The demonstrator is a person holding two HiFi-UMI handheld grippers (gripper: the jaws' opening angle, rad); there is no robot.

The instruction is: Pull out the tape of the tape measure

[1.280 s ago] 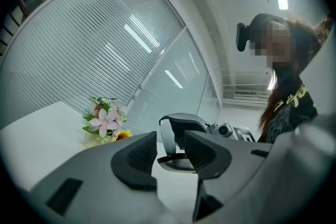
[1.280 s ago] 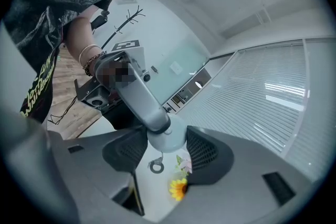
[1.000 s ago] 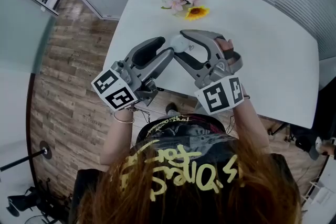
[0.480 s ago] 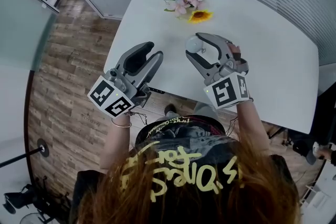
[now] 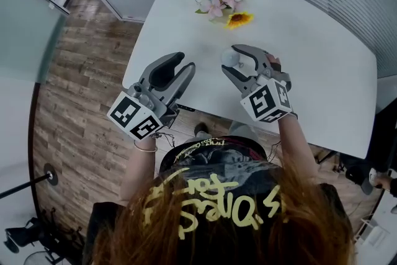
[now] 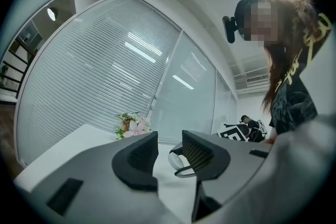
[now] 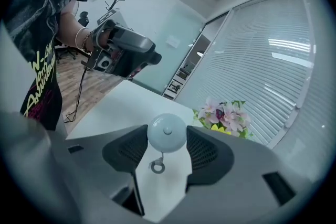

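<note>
Right gripper (image 7: 166, 150) pinches the small round white tape measure (image 7: 167, 132) by its sides. Likely light, with a hard, smooth shell that could slip. Its pull ring (image 7: 157, 167) dangles below, probably the best place to grab. Left gripper (image 6: 169, 150) sits alongside, half open and empty, jaws just been closing.
</note>
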